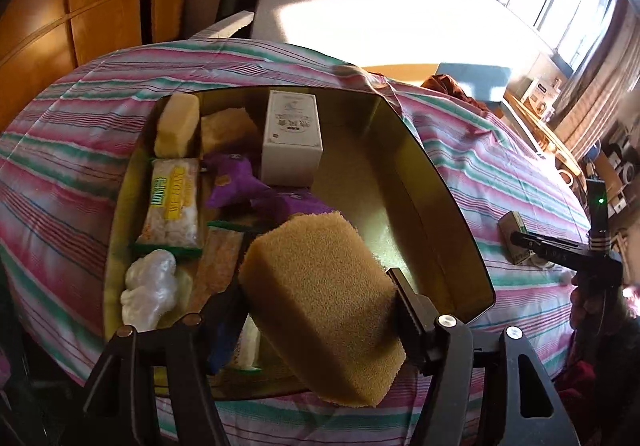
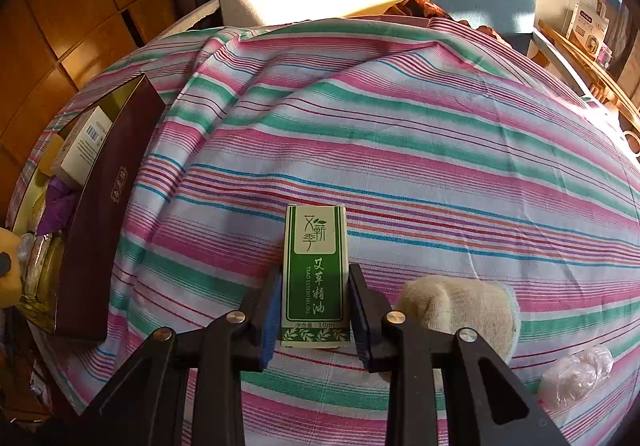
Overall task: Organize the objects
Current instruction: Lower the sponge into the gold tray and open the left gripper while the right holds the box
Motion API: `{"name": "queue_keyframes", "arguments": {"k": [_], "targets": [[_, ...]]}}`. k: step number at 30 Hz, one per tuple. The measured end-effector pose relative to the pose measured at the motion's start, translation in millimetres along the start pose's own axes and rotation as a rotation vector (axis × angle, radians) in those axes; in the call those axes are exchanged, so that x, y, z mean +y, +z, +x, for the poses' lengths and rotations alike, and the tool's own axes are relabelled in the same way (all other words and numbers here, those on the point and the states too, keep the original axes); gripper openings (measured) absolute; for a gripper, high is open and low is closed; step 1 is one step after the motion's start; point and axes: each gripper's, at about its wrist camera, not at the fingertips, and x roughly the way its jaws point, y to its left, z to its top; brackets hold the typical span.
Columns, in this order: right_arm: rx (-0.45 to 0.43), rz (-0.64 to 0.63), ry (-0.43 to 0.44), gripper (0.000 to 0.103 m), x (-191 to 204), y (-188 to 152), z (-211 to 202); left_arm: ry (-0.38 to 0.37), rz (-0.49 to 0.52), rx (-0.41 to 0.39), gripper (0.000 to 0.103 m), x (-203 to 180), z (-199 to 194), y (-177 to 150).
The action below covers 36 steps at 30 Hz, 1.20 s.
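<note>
A tan sponge block hangs tilted over the near end of the open box, clamped at its sides. Inside the box: a white carton upright at the far end, purple packets mid-box, snack bars along the left wall. A green carton lies flat on the striped cloth right of the box, pinched at its sides.
</note>
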Motion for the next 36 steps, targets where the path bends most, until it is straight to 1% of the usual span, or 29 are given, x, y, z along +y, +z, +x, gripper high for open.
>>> {"name": "queue_keyframes", "arguments": {"k": [4, 6, 7, 10, 11, 12, 17, 21, 26, 29, 32, 36], "targets": [[0.001, -0.001, 0.002, 0.030, -1, 0, 0, 0.022, 0.028, 0.065, 0.070, -3, 25, 3], [0.001, -0.002, 0.001, 0.030, -1, 1, 0, 0.064, 0.029, 0.075, 0.073, 0, 33, 1], [0.001, -0.002, 0.002, 0.030, 0, 1, 0, 0.066, 0.024, 0.086, 0.074, 2, 35, 0], [0.001, -0.003, 0.001, 0.030, 0, 0, 1, 0.064, 0.007, 0.078, 0.078, 5, 32, -3], [0.002, -0.002, 0.001, 0.030, 0, 1, 1, 0.063, 0.003, 0.072, 0.078, 5, 30, -3], [0.004, 0.000, 0.001, 0.030, 0, 1, 2, 0.070, -0.001, 0.063, 0.082, 6, 28, -4], [0.008, -0.002, -0.007, 0.030, 1, -1, 3, 0.088, 0.005, 0.016, 0.090, 6, 12, -6], [0.003, -0.008, -0.025, 0.030, 3, -1, 2, 0.100, -0.019, -0.030, 0.090, 9, -2, -5], [-0.002, -0.005, -0.038, 0.030, 4, -2, 2, 0.155, -0.018, -0.094, 0.090, 9, -22, -7], [-0.004, 0.006, -0.052, 0.030, 3, -3, 0, 0.169, -0.024, -0.107, 0.090, 12, -30, -8], [-0.015, 0.021, -0.059, 0.030, 6, -3, -6, 0.168, -0.030, -0.115, 0.090, 13, -35, -11], [-0.051, 0.044, -0.026, 0.030, 21, -3, -21, 0.172, -0.015, -0.133, 0.090, 12, -40, -15]]}}
